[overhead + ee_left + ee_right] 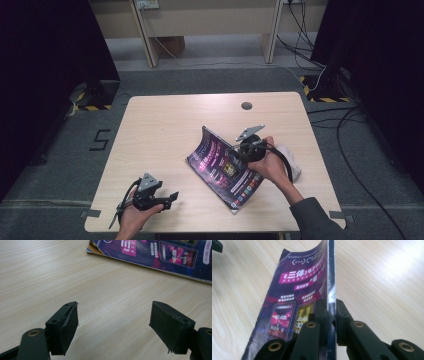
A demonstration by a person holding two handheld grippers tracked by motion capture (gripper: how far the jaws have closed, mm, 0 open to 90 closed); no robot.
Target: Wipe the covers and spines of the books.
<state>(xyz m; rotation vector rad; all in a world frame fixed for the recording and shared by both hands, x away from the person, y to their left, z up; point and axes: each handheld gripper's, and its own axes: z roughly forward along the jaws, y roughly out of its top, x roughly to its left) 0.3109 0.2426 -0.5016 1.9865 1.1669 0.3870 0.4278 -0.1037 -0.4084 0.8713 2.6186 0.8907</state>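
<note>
Right tongs (331,315) clenched on the near edge of the glossy purple paper magazine (223,167), peeling its cover off the pale wooden bench (160,125) (presumably to open it), left tongs (113,326) released, idle nearby.

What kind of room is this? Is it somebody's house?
Probably not a house. It looks like a lab or workshop for recording: one bare wooden table on grey carpet, cables trailing over the floor, black-and-yellow warning tape, and dark screens on both sides.

Magazine (225,167) on table (160,130), right-centre
</note>
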